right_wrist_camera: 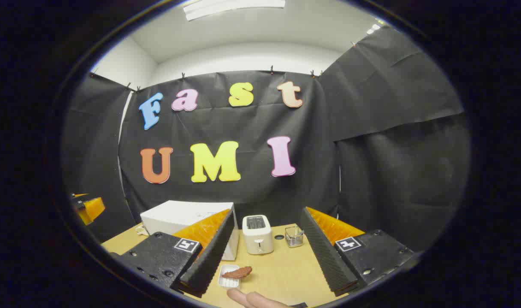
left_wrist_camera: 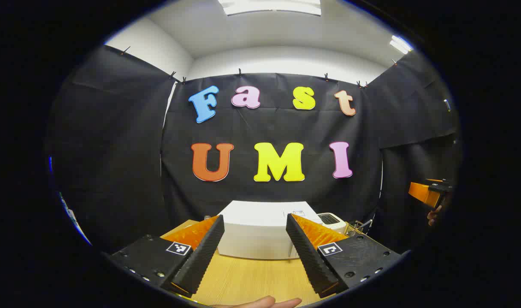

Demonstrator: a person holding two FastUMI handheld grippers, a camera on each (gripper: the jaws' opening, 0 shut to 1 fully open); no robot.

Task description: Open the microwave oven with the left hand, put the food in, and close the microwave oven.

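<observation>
**Claws wide above the tabletop, microwave shut**

Microwave [left_wrist_camera: 260, 231] stood at the back of the wooden tabletop [left_wrist_camera: 243, 278], a white box with its door closed, seen between the fingers in the left gripper view. The left claw [left_wrist_camera: 254, 252] hung above the tabletop in front of it, fingers spread wide and holding nothing, not touching the microwave. A fingertip of a hand [left_wrist_camera: 260, 303] showed at the bottom edge of that view. Far to the right in the same view the right claw [left_wrist_camera: 427, 192] appeared small, with part of a hand under it.

In the right gripper view the right claw [right_wrist_camera: 269, 265] was likewise wide and empty, raised over the tabletop [right_wrist_camera: 286, 273]. The food [right_wrist_camera: 238, 272], a reddish-brown piece, lay across a small white tray [right_wrist_camera: 228, 278] on the tabletop, just beside the claw's left finger and low in the view. The microwave [right_wrist_camera: 179, 218] sat behind and to the left, partly hidden by that finger. A white toaster [right_wrist_camera: 257, 234] stood just to its right, and a small wire holder [right_wrist_camera: 294, 236] stood near the toaster on the far side. The left claw [right_wrist_camera: 87, 207] showed at the left edge; how its fingers stood could not be told from there. A hand [right_wrist_camera: 254, 298] showed at the bottom.
</observation>
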